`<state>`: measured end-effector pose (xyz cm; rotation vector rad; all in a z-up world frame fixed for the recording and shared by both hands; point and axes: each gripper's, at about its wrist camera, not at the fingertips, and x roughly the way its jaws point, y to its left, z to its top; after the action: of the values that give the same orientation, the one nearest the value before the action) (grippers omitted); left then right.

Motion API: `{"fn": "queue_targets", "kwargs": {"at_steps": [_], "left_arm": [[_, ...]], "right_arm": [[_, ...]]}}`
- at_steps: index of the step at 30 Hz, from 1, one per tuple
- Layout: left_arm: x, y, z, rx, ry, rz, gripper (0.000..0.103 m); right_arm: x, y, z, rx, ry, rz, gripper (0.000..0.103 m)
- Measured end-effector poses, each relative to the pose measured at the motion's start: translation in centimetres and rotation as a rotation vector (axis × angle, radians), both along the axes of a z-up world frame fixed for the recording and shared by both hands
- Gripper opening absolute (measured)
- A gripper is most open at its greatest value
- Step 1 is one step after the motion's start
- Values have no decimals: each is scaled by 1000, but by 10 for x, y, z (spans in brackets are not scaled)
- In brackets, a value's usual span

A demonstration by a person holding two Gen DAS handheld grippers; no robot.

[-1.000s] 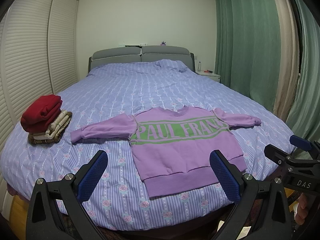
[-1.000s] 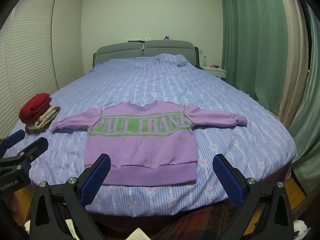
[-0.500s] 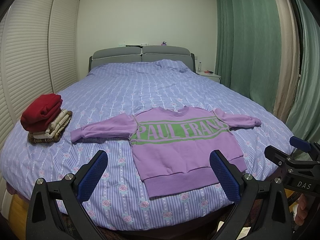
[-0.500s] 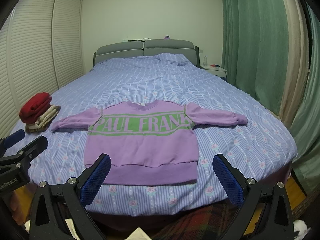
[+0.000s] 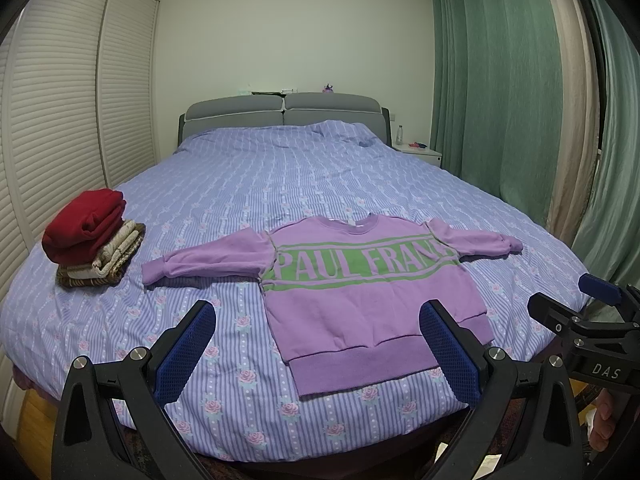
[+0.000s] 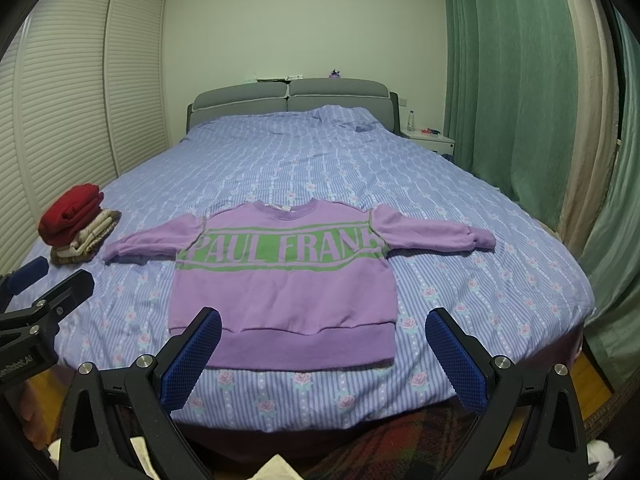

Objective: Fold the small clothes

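Note:
A small purple sweatshirt (image 5: 372, 300) with a green "PAUL FRANK" band lies flat, face up, near the foot of the bed, both sleeves spread out sideways. It also shows in the right wrist view (image 6: 284, 280). My left gripper (image 5: 316, 350) is open and empty, held off the foot of the bed, short of the hem. My right gripper (image 6: 320, 354) is open and empty, also short of the hem. Each gripper shows at the edge of the other's view.
A stack of folded clothes (image 5: 92, 244), red on top, sits at the bed's left edge. The bed (image 5: 280, 184) has a lilac striped cover. Louvred wardrobe doors (image 5: 60, 120) stand left, green curtains (image 5: 500, 100) and a nightstand (image 5: 420, 156) right.
Both grippers have moved slightly closer to the bed; the right wrist view has risen a little. The sweatshirt has not moved.

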<state>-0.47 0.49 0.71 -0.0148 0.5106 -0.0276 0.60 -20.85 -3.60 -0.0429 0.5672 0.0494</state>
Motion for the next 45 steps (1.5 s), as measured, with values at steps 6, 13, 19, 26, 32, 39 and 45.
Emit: {"fn": "queue_targets", "kwargs": {"at_steps": [6,13,19,26,32,39,45], "left_arm": [[0,1,2,-2,-2,5,103],[0,2,2,0,-7,4,103],[0,2,2,0,-7,4,103],[-1,2,2,0,-8,4,103],[0,2,2,-1,-7,3,103],[4,5,-3,-10,2,10,103],[14,23,-17,-56,1,63,103]], "right_arm": [[0,0,0,-1,0,1,103],[1,0,0,-1,2,1,103],[1,0,0,-2,2,1,103],[1,0,0,-1,3,3,103],[0,1,0,-2,3,2,103],[2,0,-3,-4,13,2,103],[21,10,-10,-20,26,5,103]]}}
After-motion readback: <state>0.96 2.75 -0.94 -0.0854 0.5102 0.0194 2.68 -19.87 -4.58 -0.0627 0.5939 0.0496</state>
